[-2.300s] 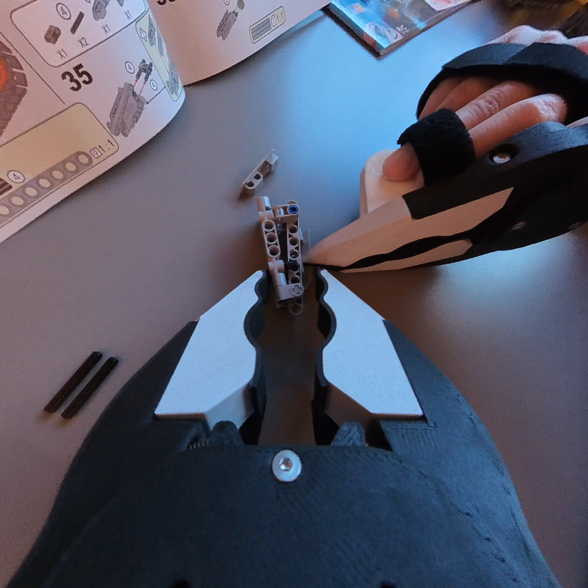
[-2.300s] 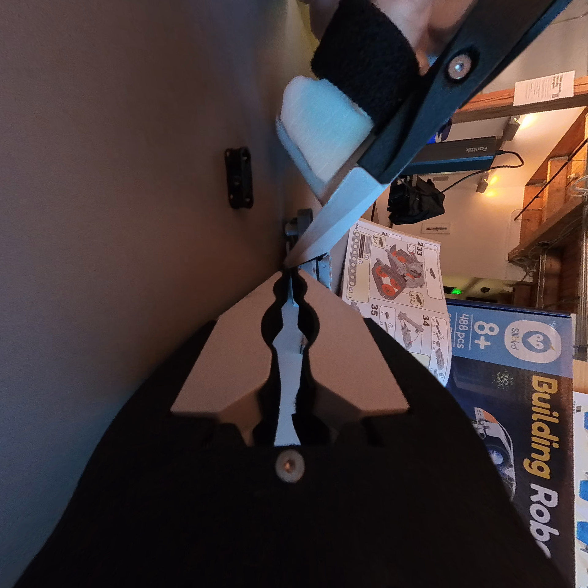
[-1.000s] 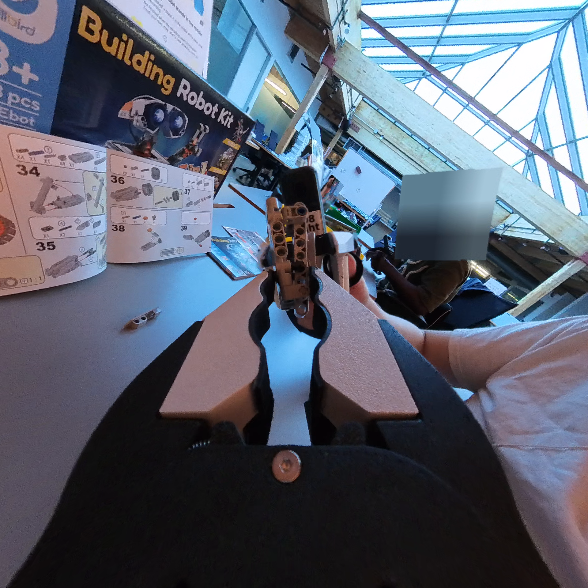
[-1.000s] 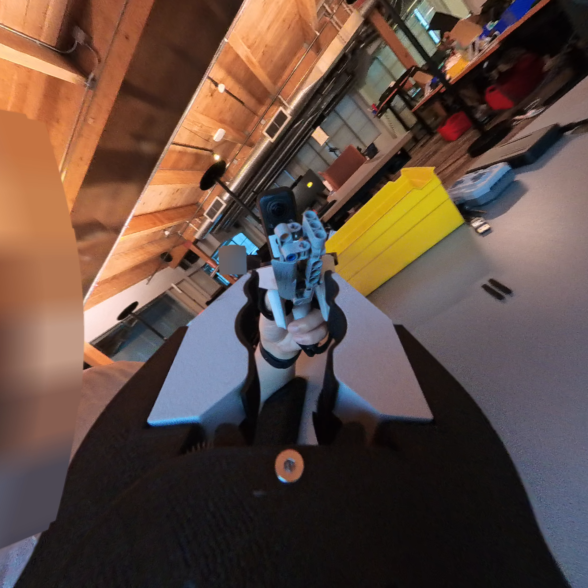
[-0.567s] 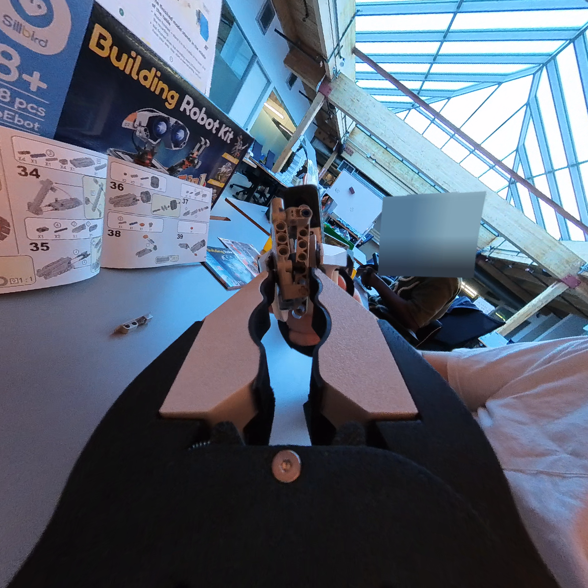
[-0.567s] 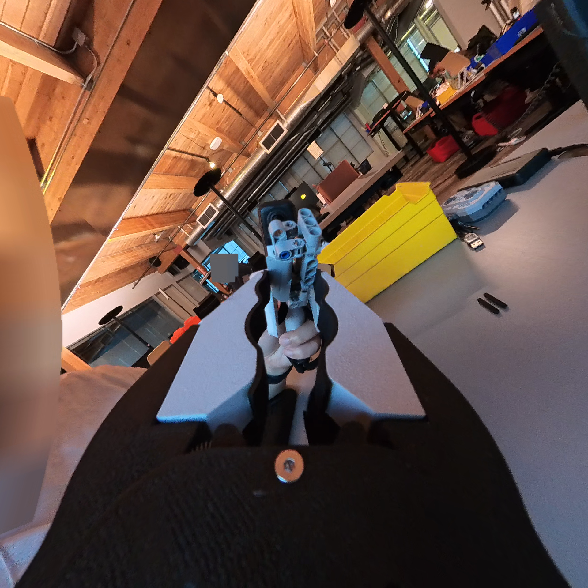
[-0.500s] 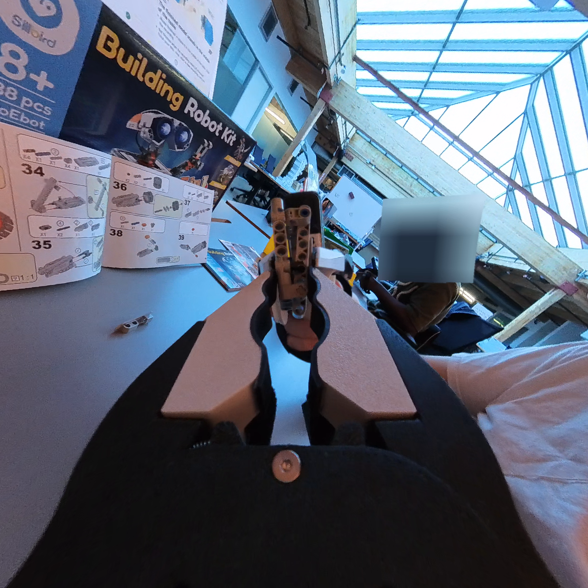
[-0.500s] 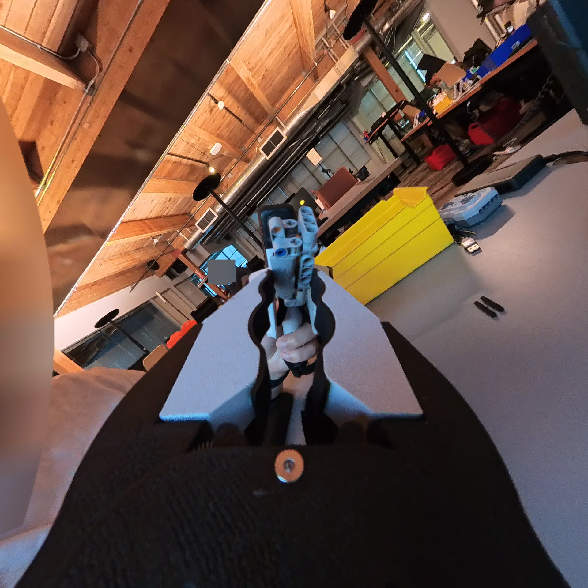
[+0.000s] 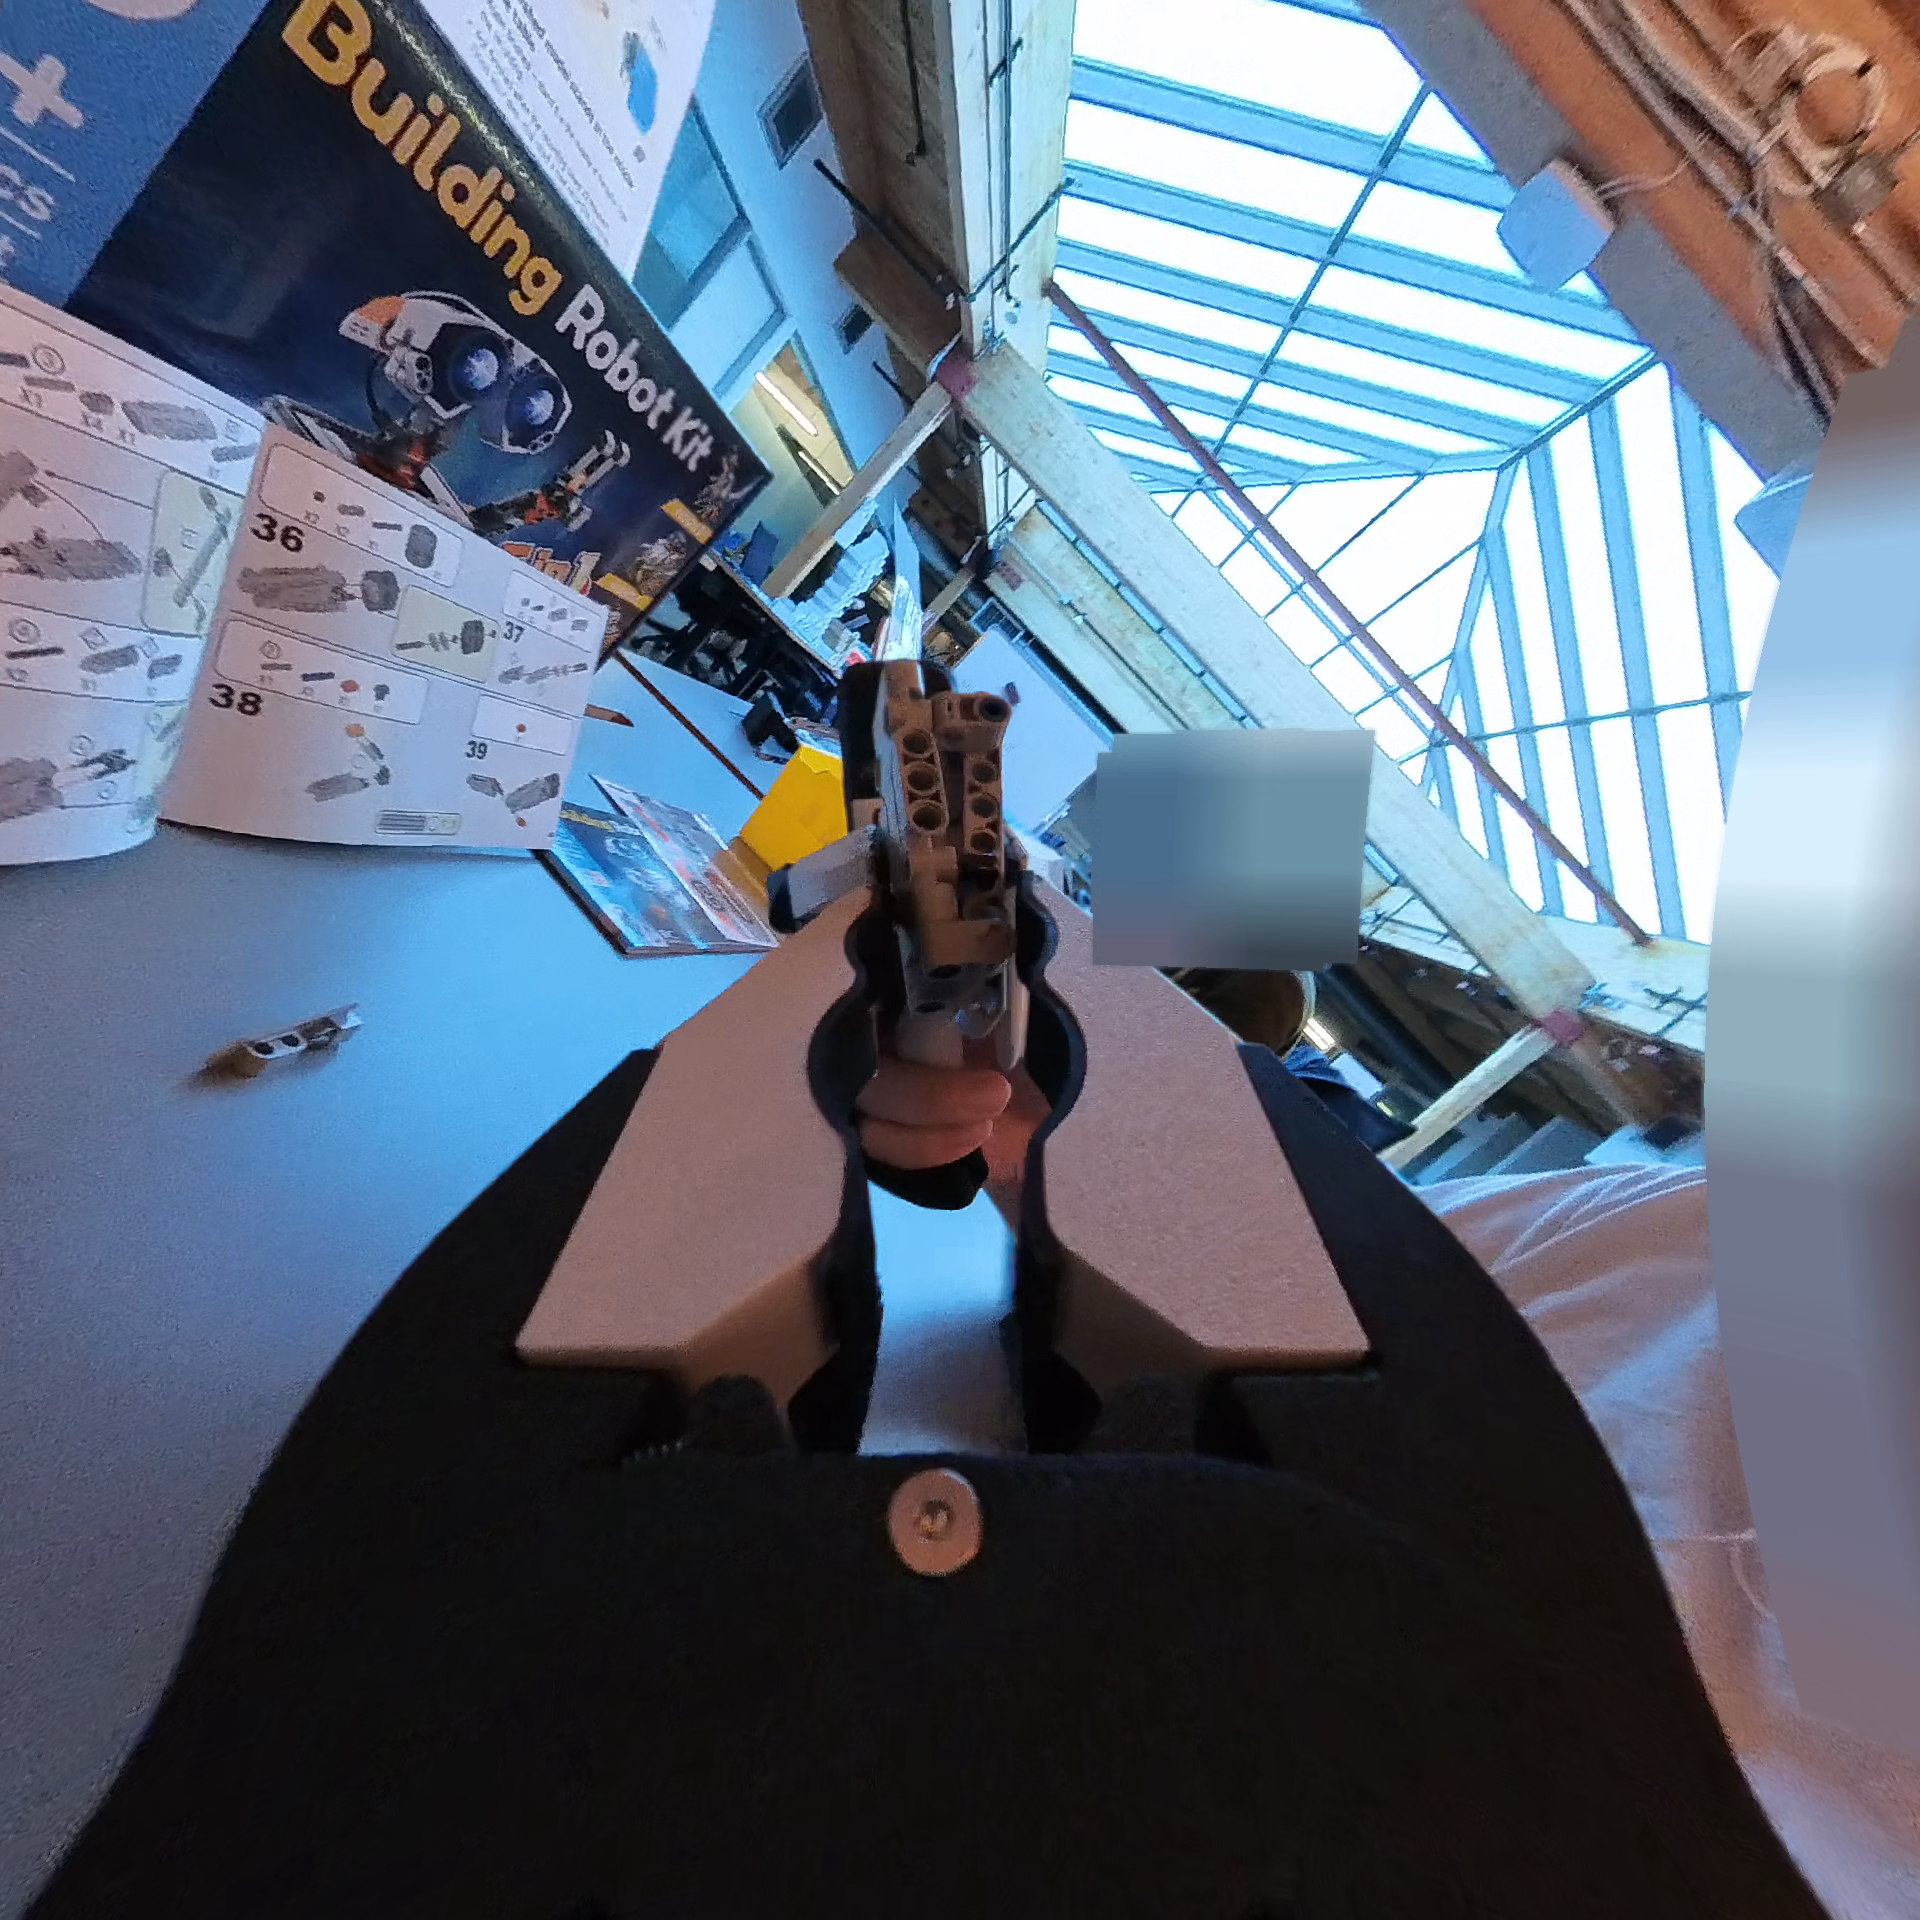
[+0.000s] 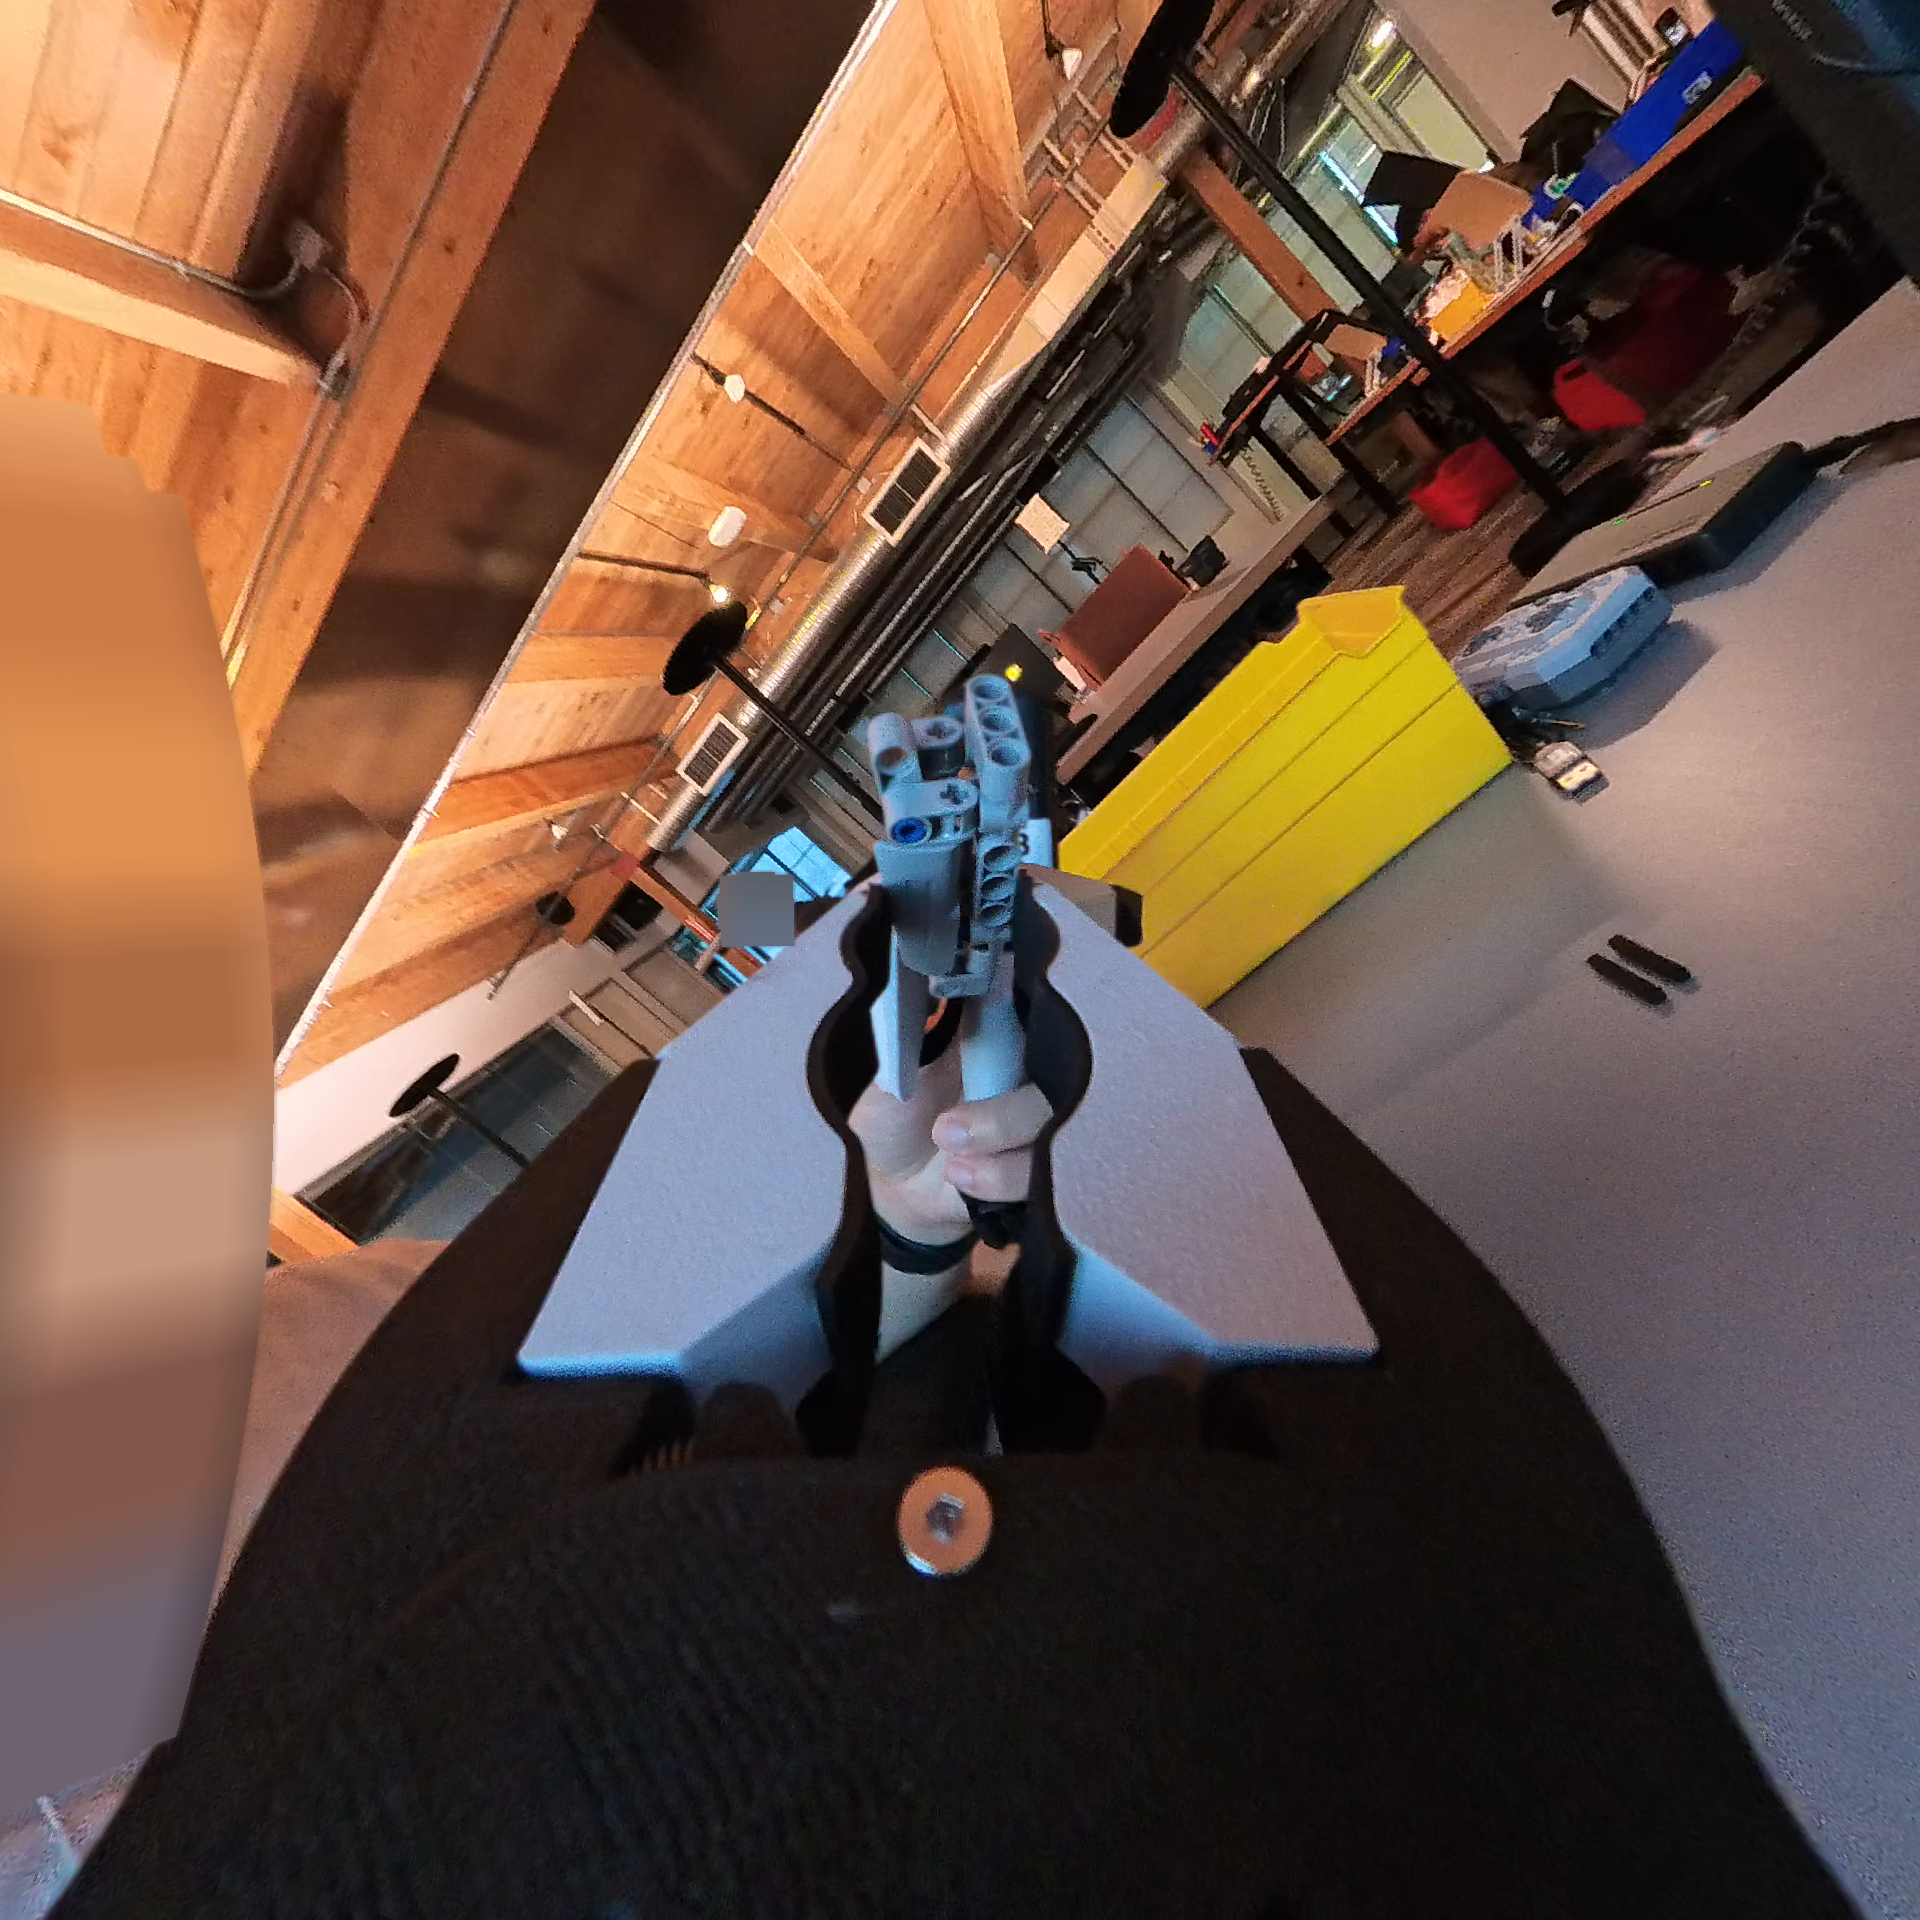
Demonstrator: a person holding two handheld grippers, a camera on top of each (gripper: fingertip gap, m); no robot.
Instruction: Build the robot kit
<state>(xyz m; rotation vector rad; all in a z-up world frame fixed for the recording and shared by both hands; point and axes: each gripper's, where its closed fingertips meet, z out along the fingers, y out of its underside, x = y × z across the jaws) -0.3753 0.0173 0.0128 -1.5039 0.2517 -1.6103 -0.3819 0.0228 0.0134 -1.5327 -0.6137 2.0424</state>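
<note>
Grey plastic brick piece [image 9: 943,852] sits pinched at the tips of both my left tongs [image 9: 940,935] and right tongs [image 10: 951,935], lifted clear of the tabletop [image 9: 260,1195], so I judge steady, even squeezing keeps it from twisting loose.

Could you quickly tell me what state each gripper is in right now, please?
Left gripper: shut on the grey brick assembly, held up off the table.
Right gripper: shut on the same grey brick assembly, from the opposite side.
</note>
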